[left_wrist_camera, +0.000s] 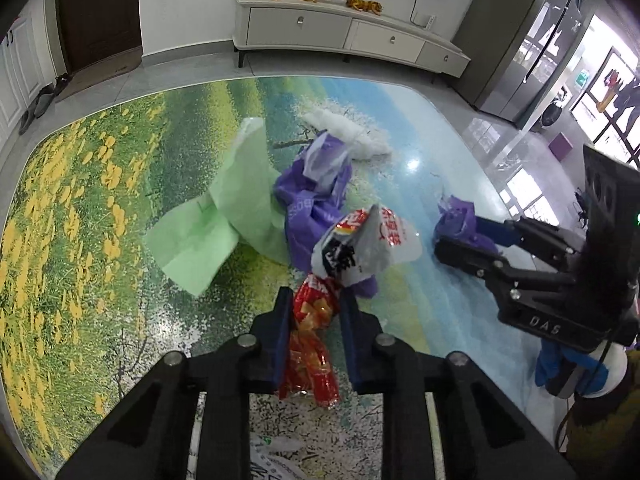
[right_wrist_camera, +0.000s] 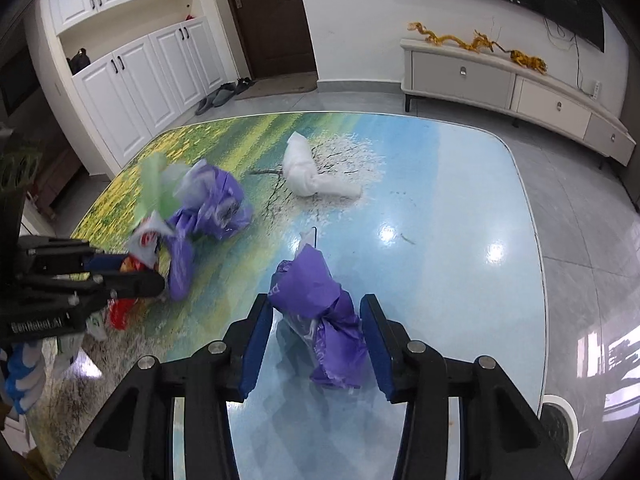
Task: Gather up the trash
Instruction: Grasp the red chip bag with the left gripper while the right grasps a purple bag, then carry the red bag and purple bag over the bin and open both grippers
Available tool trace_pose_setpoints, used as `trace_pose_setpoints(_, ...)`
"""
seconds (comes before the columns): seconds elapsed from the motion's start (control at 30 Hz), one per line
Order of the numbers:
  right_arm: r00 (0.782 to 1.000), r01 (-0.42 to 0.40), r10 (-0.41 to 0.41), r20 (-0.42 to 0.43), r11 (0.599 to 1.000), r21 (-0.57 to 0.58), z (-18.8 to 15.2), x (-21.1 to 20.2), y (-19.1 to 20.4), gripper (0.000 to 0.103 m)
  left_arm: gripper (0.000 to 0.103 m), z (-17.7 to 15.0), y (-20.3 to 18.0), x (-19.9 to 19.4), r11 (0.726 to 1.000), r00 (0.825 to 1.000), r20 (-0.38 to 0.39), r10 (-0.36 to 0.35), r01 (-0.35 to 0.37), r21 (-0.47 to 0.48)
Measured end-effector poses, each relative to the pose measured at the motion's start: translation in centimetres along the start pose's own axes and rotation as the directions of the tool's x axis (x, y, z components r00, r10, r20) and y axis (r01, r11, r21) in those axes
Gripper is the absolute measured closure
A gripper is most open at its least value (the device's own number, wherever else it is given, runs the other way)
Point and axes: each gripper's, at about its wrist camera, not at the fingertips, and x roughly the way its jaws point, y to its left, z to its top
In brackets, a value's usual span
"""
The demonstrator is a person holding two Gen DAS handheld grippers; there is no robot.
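Note:
My left gripper (left_wrist_camera: 314, 300) is shut on a red snack wrapper (left_wrist_camera: 310, 344), which hangs with a white printed plastic bag (left_wrist_camera: 360, 246), a large purple bag (left_wrist_camera: 316, 196) and a pale green bag (left_wrist_camera: 224, 216) in one clump. My right gripper (right_wrist_camera: 316, 308) has a crumpled small purple bag (right_wrist_camera: 320, 312) between its jaws, which stand apart on either side of it; it also shows in the left wrist view (left_wrist_camera: 456, 220). A knotted white bag (right_wrist_camera: 310, 174) lies on the table (right_wrist_camera: 460, 300) farther back.
The table has a glossy landscape print and a rounded edge. A white TV cabinet (right_wrist_camera: 516, 88) stands by the far wall, white cupboards (right_wrist_camera: 132, 56) and a dark door at the left. A steel fridge (left_wrist_camera: 524, 44) is at the right.

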Motion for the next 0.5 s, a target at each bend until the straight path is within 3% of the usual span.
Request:
trace_pose_setpoints(0.23,1.0,-0.014,0.014,0.013,1.0,-0.004,-2.2,-2.0,0.7,0.064,0.082,-2.1,-0.3,-2.9,0.996,0.995,0.046,-0.085,0.086,-0.027)
trace_pose_setpoints(0.5,0.998,-0.046,0.045,0.044,0.999,0.025,-5.5,-5.9,1.4,0.064,0.082,-6.0,-2.8,-5.5,0.988,0.987,0.041,-0.156,0.157,-0.005)
